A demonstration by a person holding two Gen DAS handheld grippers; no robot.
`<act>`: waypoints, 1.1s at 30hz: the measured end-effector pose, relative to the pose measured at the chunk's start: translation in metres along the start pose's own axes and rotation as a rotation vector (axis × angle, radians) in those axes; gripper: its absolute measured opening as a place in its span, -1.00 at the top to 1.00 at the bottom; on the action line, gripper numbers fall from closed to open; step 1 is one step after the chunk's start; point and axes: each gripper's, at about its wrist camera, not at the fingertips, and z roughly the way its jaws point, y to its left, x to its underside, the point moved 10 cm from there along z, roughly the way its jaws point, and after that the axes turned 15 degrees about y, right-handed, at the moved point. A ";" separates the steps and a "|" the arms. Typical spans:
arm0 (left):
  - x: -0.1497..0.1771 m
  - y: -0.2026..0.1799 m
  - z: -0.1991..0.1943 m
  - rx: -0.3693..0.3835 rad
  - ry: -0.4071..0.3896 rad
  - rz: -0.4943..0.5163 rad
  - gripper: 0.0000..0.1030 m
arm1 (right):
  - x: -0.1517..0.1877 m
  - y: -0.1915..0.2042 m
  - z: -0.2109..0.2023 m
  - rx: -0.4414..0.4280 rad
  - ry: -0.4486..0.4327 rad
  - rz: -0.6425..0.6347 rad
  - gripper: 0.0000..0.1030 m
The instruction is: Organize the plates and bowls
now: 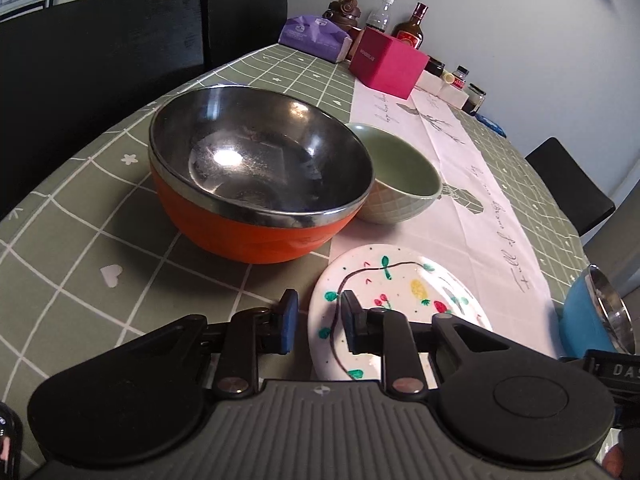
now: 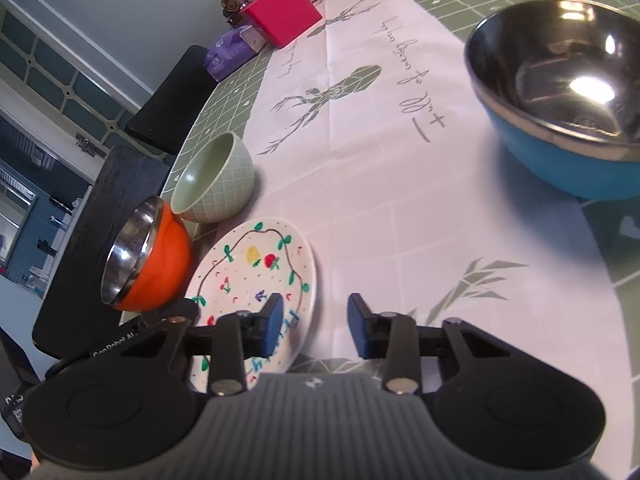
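A white plate [image 1: 384, 292] painted with fruit and leaves lies on the table in front of both grippers; it also shows in the right wrist view [image 2: 256, 276]. An orange steel-lined bowl [image 1: 256, 176] [image 2: 148, 256] stands left of it, touching a small green bowl [image 1: 400, 176] [image 2: 214, 180]. A blue steel-lined bowl [image 2: 560, 96] stands to the right [image 1: 592, 312]. My left gripper [image 1: 318, 322] is open, its jaws astride the plate's left rim. My right gripper [image 2: 316, 326] is open and empty, by the plate's right edge.
A white runner [image 2: 400, 160] with grey prints lies along the green checked tablecloth [image 1: 80, 240]. At the far end stand a pink box [image 1: 388, 64], a purple tissue pack [image 1: 312, 38] and several bottles and jars. Black chairs [image 1: 100, 48] line the table.
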 end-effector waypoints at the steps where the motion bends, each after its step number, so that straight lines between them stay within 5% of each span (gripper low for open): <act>1: 0.000 -0.001 0.001 0.010 0.000 0.002 0.60 | -0.001 0.001 0.001 -0.001 0.000 -0.003 0.43; 8: 0.002 -0.001 -0.001 0.025 0.000 -0.031 0.64 | -0.003 0.001 0.009 -0.012 0.005 -0.002 0.84; 33: 0.031 -0.033 -0.049 0.079 -0.039 -0.020 0.68 | 0.022 -0.005 -0.045 -0.028 -0.022 0.023 0.87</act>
